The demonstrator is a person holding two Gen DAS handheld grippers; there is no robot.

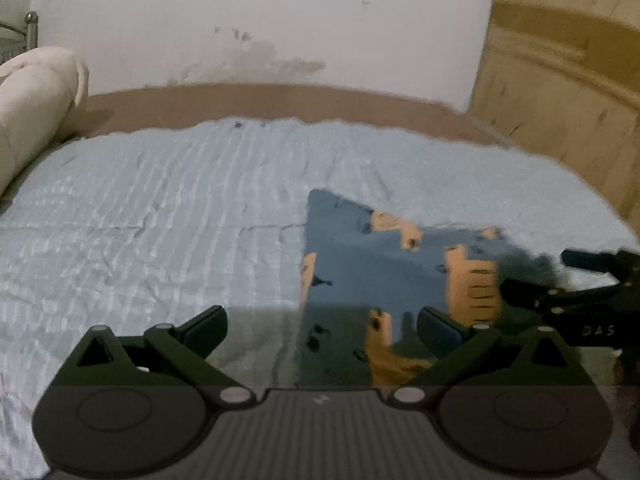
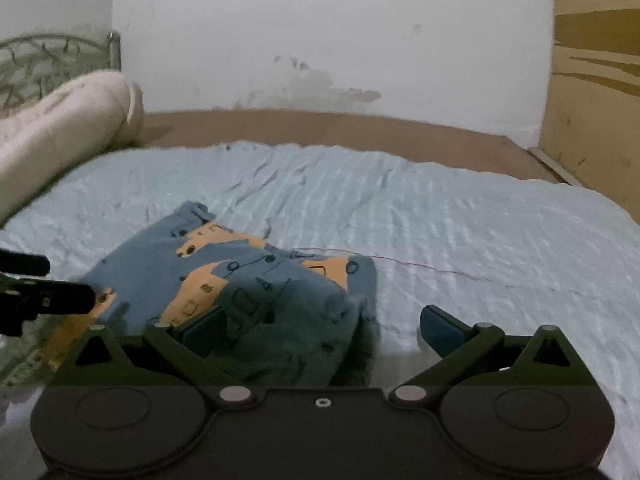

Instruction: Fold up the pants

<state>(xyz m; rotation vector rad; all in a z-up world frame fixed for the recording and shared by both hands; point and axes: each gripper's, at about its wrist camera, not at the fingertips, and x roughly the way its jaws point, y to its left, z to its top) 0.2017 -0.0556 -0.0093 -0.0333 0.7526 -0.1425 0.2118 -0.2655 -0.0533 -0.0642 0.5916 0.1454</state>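
Both grippers wide open, holding nothing. Left gripper (image 1: pixel 322 330) hovers over pants' left edge; right gripper (image 2: pixel 322 326) over near right corner. Pants (image 2: pixel 240 280), blue with orange print, lie already bunched in loose fold on light blue bedspread (image 2: pixel 460 220), near front edge. Guess next step: grab 2 near corners. Tip: pinch all layers at hem, lift together, keep cloth taut, else top layer slides. Bolster pillow (image 1: pixel 36 100) well clear, no worry.

Your right gripper (image 2: pixel 322 330) hides the near edge of the pants (image 2: pixel 240 276); the pants' print is too blurred to read.
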